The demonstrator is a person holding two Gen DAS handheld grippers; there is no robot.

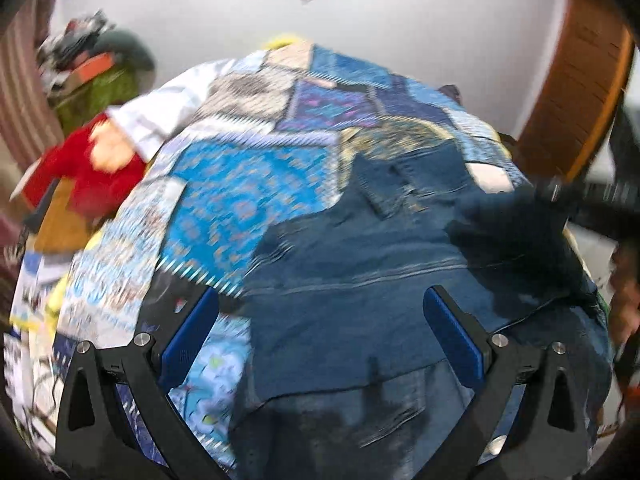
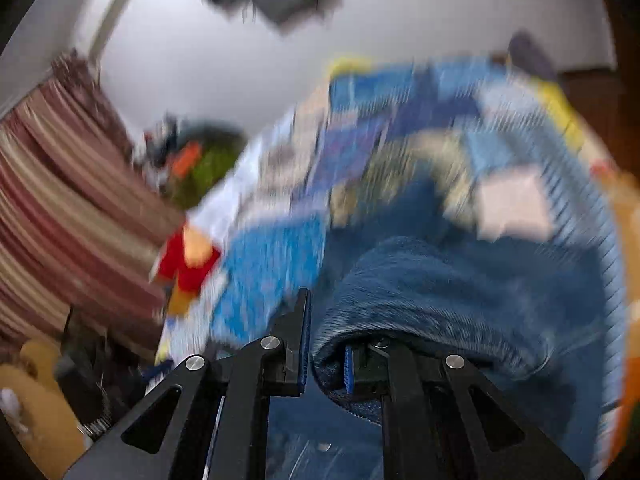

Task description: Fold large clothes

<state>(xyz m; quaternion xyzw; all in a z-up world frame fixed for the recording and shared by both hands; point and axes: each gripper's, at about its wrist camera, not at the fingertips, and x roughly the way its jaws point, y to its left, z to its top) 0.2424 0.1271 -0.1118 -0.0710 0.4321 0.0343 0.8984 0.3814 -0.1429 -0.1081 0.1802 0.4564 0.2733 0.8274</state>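
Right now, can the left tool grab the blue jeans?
Probably yes. The left tool is open right over the blue jeans, which lie on the patchwork bedspread, and nothing sits between its fingers and the cloth.

Dark blue jeans (image 1: 360, 280) are lying spread on the near right of the bed, a back pocket facing up, with one bunched edge (image 2: 440, 300) lifting and draping nearby; blur is hiding finer detail.

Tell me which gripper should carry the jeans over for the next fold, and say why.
Right. The right gripper appears already closed on a bunched edge of the jeans, so it can likely pull that edge across. The left gripper is open above the flat denim on the quilt, holding nothing.
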